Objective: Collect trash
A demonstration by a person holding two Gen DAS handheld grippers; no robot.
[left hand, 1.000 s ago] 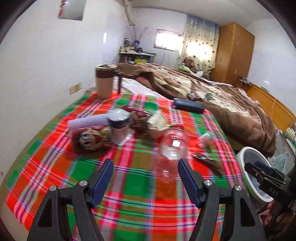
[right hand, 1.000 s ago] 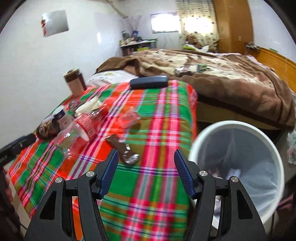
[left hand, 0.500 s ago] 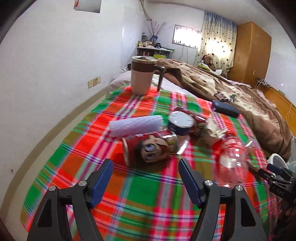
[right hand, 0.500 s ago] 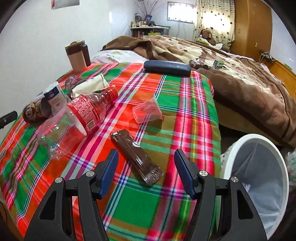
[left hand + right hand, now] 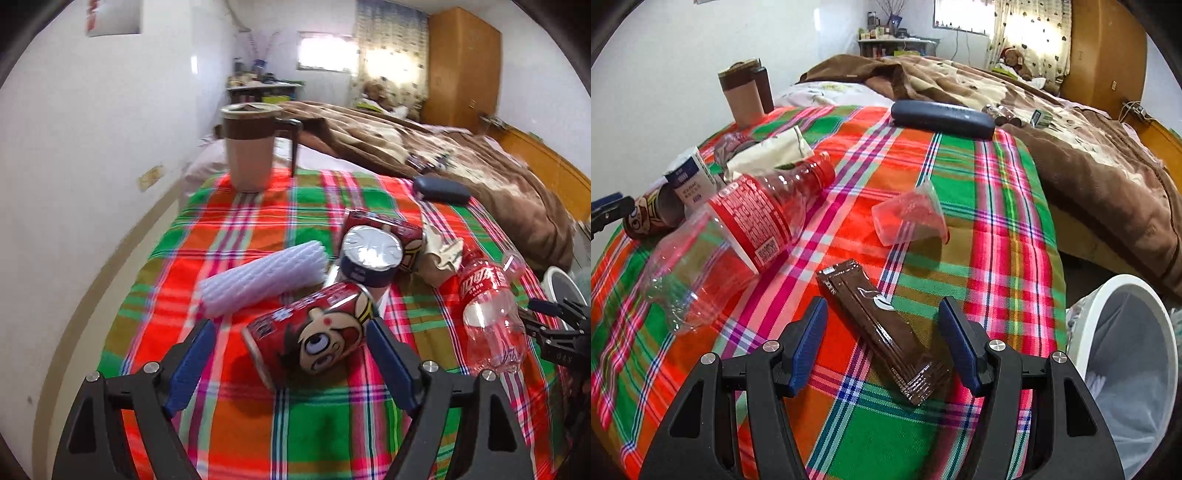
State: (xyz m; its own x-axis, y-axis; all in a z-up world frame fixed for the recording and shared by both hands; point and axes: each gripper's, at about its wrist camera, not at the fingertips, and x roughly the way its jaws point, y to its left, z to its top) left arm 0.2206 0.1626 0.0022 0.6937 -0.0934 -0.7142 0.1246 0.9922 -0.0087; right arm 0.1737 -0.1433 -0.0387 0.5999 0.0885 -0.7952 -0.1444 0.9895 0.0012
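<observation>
Left wrist view: left gripper (image 5: 288,360), jaws apart and just widened, frames one cartoon can (image 5: 314,338) lying untouched on the plaid cloth (image 5: 258,221); beyond lie a foam sleeve (image 5: 264,282), second can (image 5: 384,230) and mug (image 5: 251,147). Right wrist view alone shows one brown wrapper (image 5: 882,325) between the right gripper (image 5: 882,341) jaws, apart, one plastic cup (image 5: 910,218), one bin (image 5: 1126,369). Both show one bottle (image 5: 738,229).

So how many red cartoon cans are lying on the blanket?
2. One can lies on its side right between the left claw's open fingers. The other can lies farther back, behind the silver-topped tub. More could hide behind the pile.
</observation>
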